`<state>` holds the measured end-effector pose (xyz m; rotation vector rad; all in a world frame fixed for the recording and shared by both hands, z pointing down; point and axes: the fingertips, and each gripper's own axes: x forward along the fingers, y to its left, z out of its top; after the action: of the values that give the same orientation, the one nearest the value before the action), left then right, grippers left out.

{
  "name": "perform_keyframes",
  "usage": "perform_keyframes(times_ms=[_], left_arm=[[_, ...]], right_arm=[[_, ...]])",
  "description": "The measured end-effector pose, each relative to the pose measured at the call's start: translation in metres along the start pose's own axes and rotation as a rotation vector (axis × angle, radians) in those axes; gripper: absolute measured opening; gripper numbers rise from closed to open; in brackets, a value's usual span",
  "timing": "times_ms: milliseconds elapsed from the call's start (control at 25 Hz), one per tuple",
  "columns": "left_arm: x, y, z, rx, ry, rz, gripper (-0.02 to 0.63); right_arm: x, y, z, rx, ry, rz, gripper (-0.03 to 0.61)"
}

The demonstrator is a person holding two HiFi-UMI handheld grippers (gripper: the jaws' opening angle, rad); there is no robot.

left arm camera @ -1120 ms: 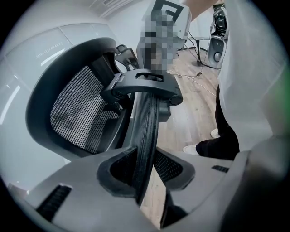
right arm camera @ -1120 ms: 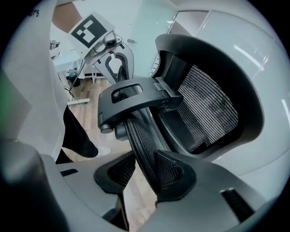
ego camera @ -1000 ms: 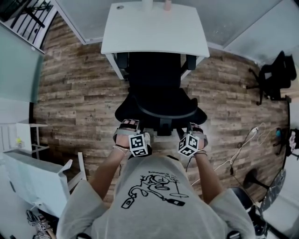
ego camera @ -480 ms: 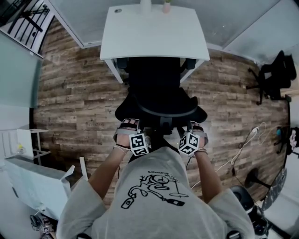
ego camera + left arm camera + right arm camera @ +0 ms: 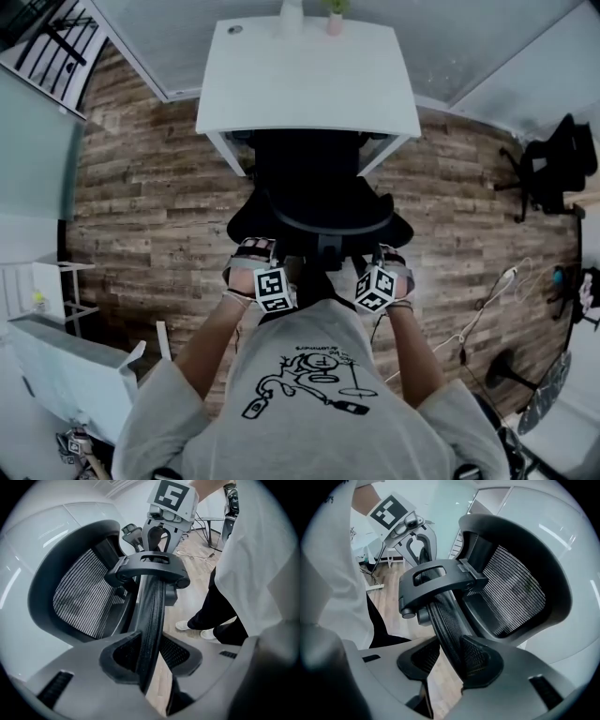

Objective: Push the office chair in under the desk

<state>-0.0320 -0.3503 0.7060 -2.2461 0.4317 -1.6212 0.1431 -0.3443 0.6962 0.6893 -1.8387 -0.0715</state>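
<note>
Office chair (image 5: pixel 314 178): front of seat under the near edge of the white desk (image 5: pixel 309 80), backrest out toward the person.

Left gripper (image 5: pixel 152 656): jaws apart, straddling the backrest rim (image 5: pixel 152 606). Rim lies against one pad, with wood floor (image 5: pixel 141 187) showing through the gap at the other.

Right gripper (image 5: pixel 450 660): jaws apart, astride the same rim on the other side, not clamped.
</note>
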Motion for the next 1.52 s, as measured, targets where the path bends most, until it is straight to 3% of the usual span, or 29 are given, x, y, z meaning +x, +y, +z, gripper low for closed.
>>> perform_keyframes(times_ms=[1520], left_arm=[[0.062,0.152,-0.03,-0.063,0.064,-0.029,0.141]], right_arm=[[0.084,-0.142,0.065,0.033,0.002,0.023,0.17]])
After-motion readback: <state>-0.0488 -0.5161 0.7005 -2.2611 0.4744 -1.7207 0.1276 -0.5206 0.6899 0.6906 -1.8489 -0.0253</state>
